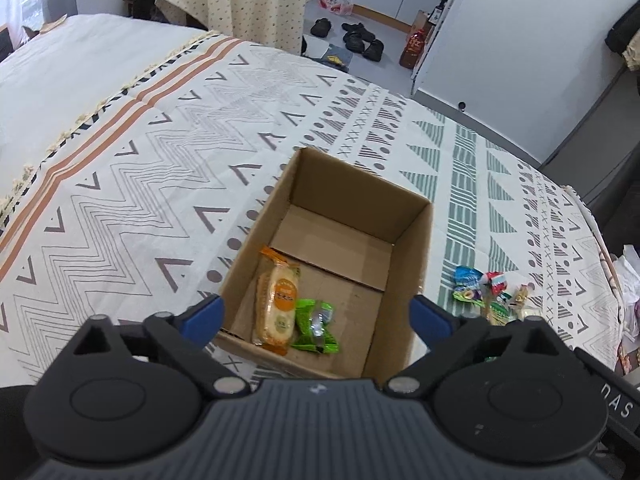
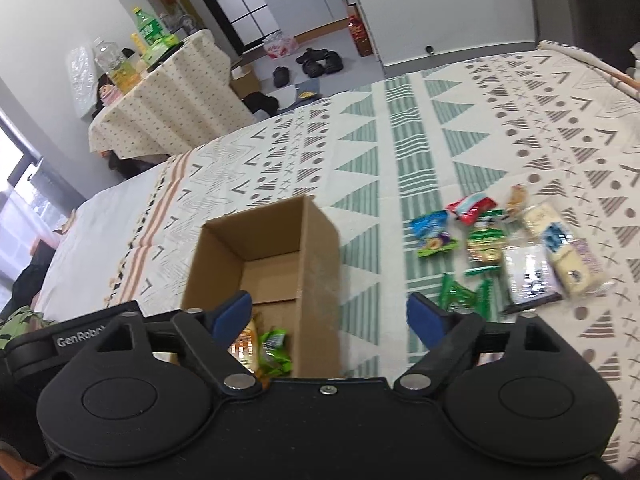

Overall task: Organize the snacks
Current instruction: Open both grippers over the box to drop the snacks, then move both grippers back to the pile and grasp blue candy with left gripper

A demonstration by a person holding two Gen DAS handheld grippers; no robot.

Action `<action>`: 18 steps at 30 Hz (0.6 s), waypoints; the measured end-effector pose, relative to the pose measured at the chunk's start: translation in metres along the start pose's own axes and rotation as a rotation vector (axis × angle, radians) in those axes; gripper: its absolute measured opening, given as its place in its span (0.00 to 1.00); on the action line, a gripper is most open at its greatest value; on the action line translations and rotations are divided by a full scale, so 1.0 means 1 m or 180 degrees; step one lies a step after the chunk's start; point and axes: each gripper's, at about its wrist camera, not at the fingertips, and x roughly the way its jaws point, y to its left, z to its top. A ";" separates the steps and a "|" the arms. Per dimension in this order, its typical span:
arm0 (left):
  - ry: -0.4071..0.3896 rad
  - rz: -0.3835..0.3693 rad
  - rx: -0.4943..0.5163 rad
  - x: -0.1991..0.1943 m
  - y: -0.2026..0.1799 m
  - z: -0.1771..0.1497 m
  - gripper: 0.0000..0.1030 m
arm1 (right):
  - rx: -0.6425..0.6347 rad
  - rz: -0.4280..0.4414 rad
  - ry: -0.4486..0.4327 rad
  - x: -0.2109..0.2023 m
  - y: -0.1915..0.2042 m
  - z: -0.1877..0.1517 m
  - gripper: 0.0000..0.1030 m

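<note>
Blue-padded left gripper [image 1: 316, 314] and right gripper [image 2: 330, 316] both stand released, nothing between their fingers. Just beyond the left fingers, the open brown cardboard box [image 1: 412, 236] holds an orange-wrapped biscuit pack [image 1: 278, 300] and green packet [image 1: 316, 326]. Beyond the right fingers, loose wrapped snacks [image 2: 516, 252] wait on the patterned bedspread [image 2: 400, 152]: barely begun.

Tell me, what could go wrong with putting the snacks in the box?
1. The pile of snacks is packed tight, with wrappers touching, so the right gripper might drag two packets at once.
2. The box is light cardboard on soft bedding; a bump from the left gripper, open above it, could tip it.
3. Shiny wrappers may slip out of the pads.
</note>
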 end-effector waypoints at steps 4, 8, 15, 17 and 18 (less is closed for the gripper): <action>-0.0001 -0.0006 0.0028 -0.002 -0.010 -0.007 1.00 | -0.0002 -0.0040 -0.0049 -0.007 -0.011 0.000 0.86; -0.0002 -0.0005 0.0087 -0.004 -0.018 -0.016 1.00 | 0.0069 -0.0072 -0.0084 -0.014 -0.024 -0.002 0.88; -0.0021 -0.0046 0.0156 -0.009 -0.034 -0.028 1.00 | 0.0126 -0.0219 -0.0206 -0.030 -0.051 -0.010 0.95; -0.0023 -0.0070 0.0169 -0.011 -0.038 -0.031 1.00 | 0.0146 -0.0239 -0.0217 -0.034 -0.059 -0.012 0.96; -0.0025 -0.0087 0.0173 -0.012 -0.040 -0.033 1.00 | 0.0161 -0.0244 -0.0218 -0.036 -0.063 -0.014 0.98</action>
